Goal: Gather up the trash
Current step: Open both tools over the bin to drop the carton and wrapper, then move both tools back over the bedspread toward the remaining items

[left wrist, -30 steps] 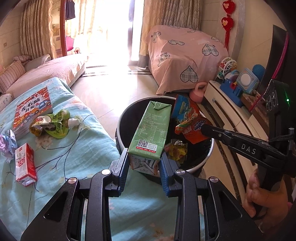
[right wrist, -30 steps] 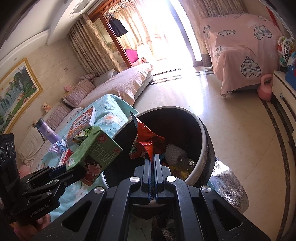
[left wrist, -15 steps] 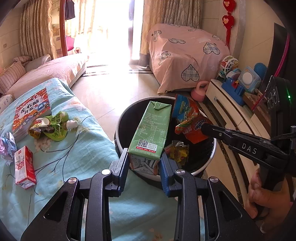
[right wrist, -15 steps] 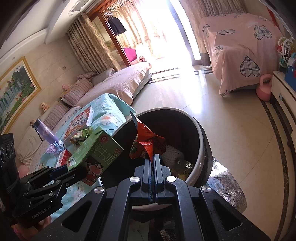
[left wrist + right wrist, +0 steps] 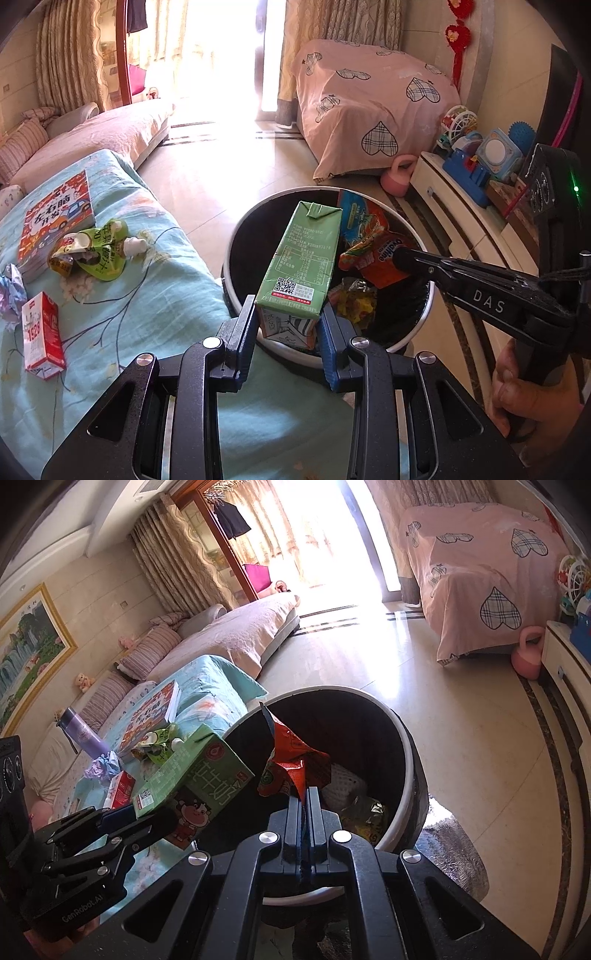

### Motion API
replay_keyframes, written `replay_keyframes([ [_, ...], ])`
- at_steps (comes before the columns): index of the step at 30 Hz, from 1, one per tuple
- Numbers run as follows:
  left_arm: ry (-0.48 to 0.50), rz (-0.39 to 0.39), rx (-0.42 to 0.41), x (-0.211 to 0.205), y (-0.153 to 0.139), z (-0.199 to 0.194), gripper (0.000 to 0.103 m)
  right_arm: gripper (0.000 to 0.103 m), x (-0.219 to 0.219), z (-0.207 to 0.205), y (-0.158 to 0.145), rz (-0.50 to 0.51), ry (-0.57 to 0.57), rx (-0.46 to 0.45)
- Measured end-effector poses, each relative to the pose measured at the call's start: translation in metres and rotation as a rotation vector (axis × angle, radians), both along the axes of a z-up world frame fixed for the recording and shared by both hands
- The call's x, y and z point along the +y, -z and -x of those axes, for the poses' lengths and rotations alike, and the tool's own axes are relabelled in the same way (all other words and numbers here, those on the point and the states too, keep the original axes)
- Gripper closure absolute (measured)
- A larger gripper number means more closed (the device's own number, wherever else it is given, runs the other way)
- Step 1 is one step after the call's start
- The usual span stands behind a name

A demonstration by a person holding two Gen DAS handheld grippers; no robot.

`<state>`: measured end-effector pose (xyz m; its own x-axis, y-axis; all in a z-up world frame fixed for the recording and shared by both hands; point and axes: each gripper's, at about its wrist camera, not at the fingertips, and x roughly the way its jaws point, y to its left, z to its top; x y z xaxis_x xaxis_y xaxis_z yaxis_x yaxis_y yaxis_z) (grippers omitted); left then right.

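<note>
A green milk carton [image 5: 303, 258] is pinched by its lower end between the blue pads of the left gripper [image 5: 288, 332], tilted forward so its folded top leans out over the open mouth of the round black trash bin [image 5: 236, 236], whose rim is white. Beside it, over the same opening, a crumpled red-and-orange snack wrapper [image 5: 291, 768] hangs from the right gripper [image 5: 306, 797], whose fingers are pressed tight together on a corner of the foil. In the left wrist view a hand [image 5: 532, 391] holds that right gripper's handle at the right edge. Down inside the bin lie a yellow wrapper [image 5: 354, 299] and a white netted piece [image 5: 347, 782]. The bin stands on the pale floor against the edge of a table draped in a light blue flowered cloth [image 5: 155, 295]. On that cloth, well apart from the bin, lie a squashed green pouch [image 5: 96, 247], a small red-and-white carton [image 5: 42, 336] near the left edge, a crumpled purple wrapper [image 5: 103, 766], a colourful book [image 5: 55, 218] and a purple bottle [image 5: 79, 734].
</note>
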<state>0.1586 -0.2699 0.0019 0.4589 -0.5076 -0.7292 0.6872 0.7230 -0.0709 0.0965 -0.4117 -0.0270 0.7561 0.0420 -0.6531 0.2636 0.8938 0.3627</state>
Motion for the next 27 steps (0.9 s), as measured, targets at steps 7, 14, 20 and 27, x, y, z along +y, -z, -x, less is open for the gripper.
replay_keyframes([
  [7,0.006,0.004,0.017,-0.001,0.001,-0.001,0.073,0.096,-0.003,-0.003,0.001,-0.001,0.006,0.011],
  [14,-0.029,0.027,0.028,0.012,0.000,-0.003,0.042,0.052,-0.006,0.001,0.000,-0.027,0.017,0.004],
  [20,-0.099,0.061,0.039,0.047,0.001,0.002,0.020,0.015,0.004,0.010,-0.009,-0.036,0.010,-0.030],
  [27,-0.229,0.091,0.054,0.123,0.009,0.003,0.020,0.003,0.042,0.012,-0.018,-0.035,-0.041,-0.027],
])
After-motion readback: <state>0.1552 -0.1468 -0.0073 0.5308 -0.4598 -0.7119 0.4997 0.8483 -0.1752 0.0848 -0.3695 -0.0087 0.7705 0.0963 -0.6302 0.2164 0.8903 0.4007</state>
